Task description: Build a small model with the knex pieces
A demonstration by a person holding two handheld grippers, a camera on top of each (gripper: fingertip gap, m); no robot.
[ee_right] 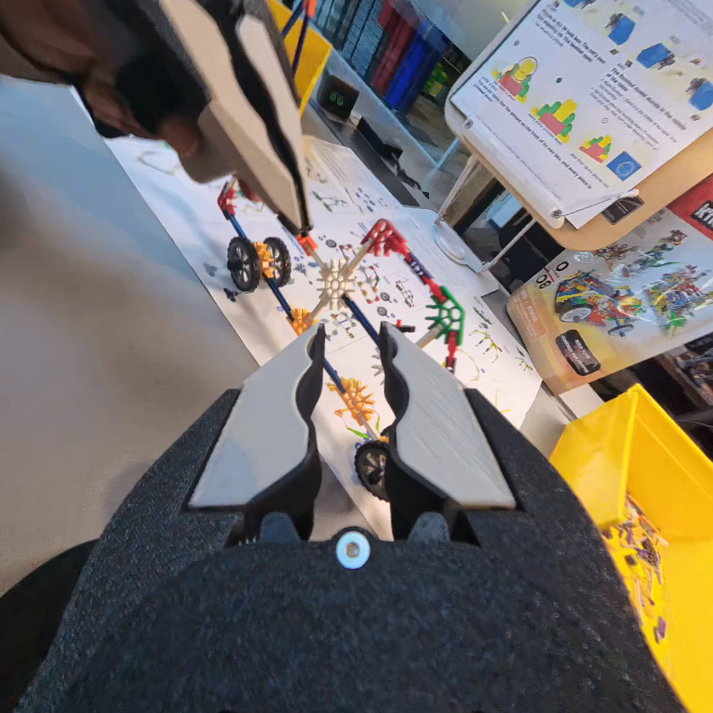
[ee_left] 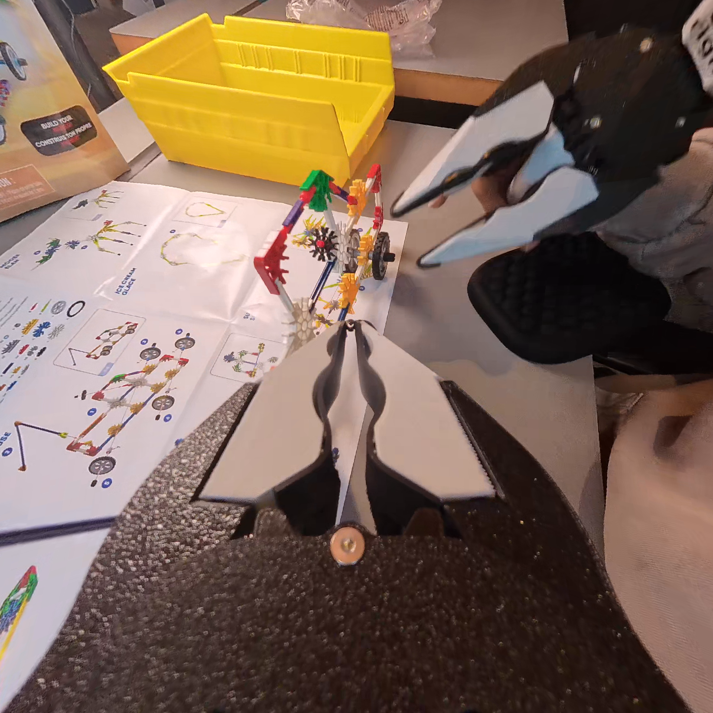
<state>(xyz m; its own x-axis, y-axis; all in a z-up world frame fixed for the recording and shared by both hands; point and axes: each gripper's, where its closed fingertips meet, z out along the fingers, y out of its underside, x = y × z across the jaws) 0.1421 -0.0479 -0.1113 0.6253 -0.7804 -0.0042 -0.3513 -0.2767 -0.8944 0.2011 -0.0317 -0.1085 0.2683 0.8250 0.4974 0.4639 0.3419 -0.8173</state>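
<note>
A colourful rod-and-connector toy car model (ee_left: 328,247) stands tipped up on a white instruction sheet (ee_left: 135,308). It has black wheels (ee_left: 380,250), a white hub and orange, red and green connectors. My left gripper (ee_left: 350,325) is shut on the model's near end, by an orange connector. My right gripper (ee_left: 407,238) hangs open and empty just right of the wheel. In the right wrist view the model (ee_right: 335,283) lies ahead. The right gripper (ee_right: 352,328) is open over a blue rod, touching nothing. The left gripper (ee_right: 304,230) pinches the model's far end from above.
A yellow bin (ee_left: 250,115) stands behind the sheet. Another yellow bin (ee_right: 656,501), holding small pieces, is at the right. The toy's box (ee_right: 617,301), a stand with a printed page (ee_right: 578,115), a plastic bag (ee_left: 366,23) and a black chair seat (ee_left: 559,301) surround the table. Across from one pair of fingers to the other is roughly 7 cm.
</note>
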